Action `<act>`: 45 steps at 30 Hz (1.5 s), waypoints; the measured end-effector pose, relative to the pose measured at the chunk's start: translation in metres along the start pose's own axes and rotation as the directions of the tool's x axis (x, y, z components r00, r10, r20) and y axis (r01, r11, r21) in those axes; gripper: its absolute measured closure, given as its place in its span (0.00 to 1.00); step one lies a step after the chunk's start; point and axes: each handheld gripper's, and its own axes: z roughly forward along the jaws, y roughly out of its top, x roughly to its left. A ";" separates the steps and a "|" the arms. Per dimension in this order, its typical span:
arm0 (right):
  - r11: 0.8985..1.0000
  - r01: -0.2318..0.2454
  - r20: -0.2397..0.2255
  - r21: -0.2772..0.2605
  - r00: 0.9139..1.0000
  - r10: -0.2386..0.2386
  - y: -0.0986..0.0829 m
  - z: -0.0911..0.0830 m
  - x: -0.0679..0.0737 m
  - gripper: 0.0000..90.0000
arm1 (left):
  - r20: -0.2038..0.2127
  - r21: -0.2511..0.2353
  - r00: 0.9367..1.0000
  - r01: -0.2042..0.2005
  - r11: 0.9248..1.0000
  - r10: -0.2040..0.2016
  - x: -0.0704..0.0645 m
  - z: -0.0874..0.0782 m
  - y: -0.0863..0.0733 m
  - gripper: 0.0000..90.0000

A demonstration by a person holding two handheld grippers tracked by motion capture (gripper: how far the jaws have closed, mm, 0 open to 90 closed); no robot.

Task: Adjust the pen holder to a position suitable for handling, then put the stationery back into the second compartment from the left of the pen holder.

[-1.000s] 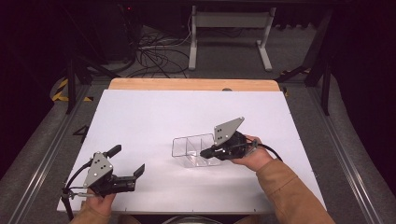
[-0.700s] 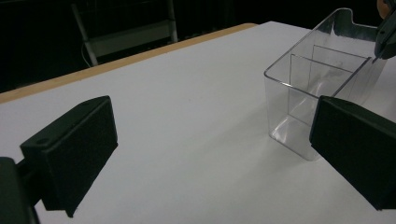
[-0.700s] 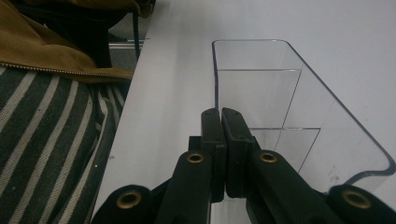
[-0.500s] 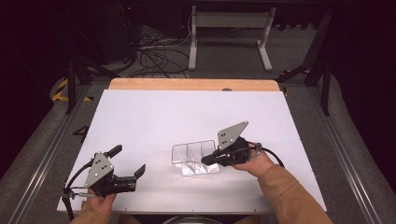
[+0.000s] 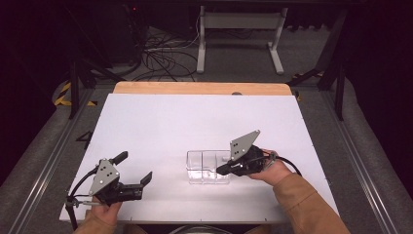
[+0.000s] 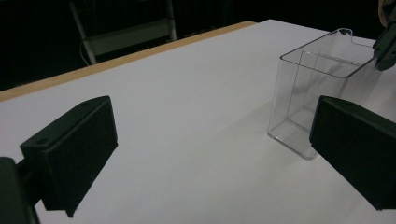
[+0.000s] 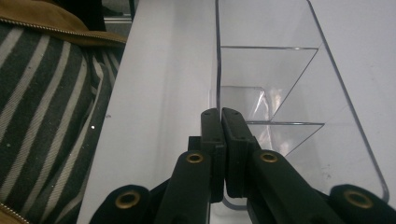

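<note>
1. clear divided box (image 5: pixel 208 167) sits on the white counter (image 5: pixel 195 122), near the front edge, right of centre.
2. right tongs (image 5: pixel 225 169) are clamped on the box's near end wall, jaws pressed together over it.
3. left tongs (image 5: pixel 134 170) stand wide, holding nothing, well apart from the box.
4. advice: keep the pinch low and square; slide rather than tip.
5. right forearm angles in from the front right corner, wrist level.

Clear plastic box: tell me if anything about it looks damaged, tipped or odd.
Nothing stands out. The clear plastic box stands upright on the white table, empty, its dividers intact. The right gripper is shut on its wall; the left gripper waits open, apart.
</note>
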 end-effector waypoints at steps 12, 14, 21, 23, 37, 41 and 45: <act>1.000 -0.015 0.001 0.012 1.000 0.015 0.001 0.002 0.002 0.99 | 0.006 0.002 1.000 -0.001 1.000 0.001 -0.001 0.001 0.001 0.02; 1.000 -0.013 0.003 0.014 1.000 0.013 0.001 0.002 0.003 0.99 | 0.006 -0.001 1.000 0.003 1.000 -0.003 -0.001 0.002 0.001 0.02; 1.000 -0.011 0.023 -0.001 1.000 0.011 0.003 0.000 0.005 0.79 | 0.010 0.001 1.000 -0.003 1.000 0.003 0.000 0.003 0.001 0.02; 1.000 -0.015 0.029 -0.025 0.999 0.015 0.006 -0.003 0.006 0.70 | 0.009 0.001 1.000 -0.001 1.000 0.001 0.000 0.003 0.001 0.02; 0.979 -0.069 0.204 -0.191 0.973 0.108 0.009 -0.046 0.004 0.32 | 0.015 0.000 1.000 -0.003 1.000 0.003 0.001 0.006 0.003 0.02; 0.972 -0.089 0.249 -0.218 0.958 0.144 0.007 -0.054 0.002 0.28 | 0.014 0.000 1.000 -0.003 1.000 0.003 0.001 0.007 0.002 0.02; 0.947 -0.137 0.275 -0.291 0.936 0.220 0.000 -0.070 -0.005 0.23 | 0.011 -0.003 1.000 -0.004 1.000 0.004 0.001 0.006 0.003 0.02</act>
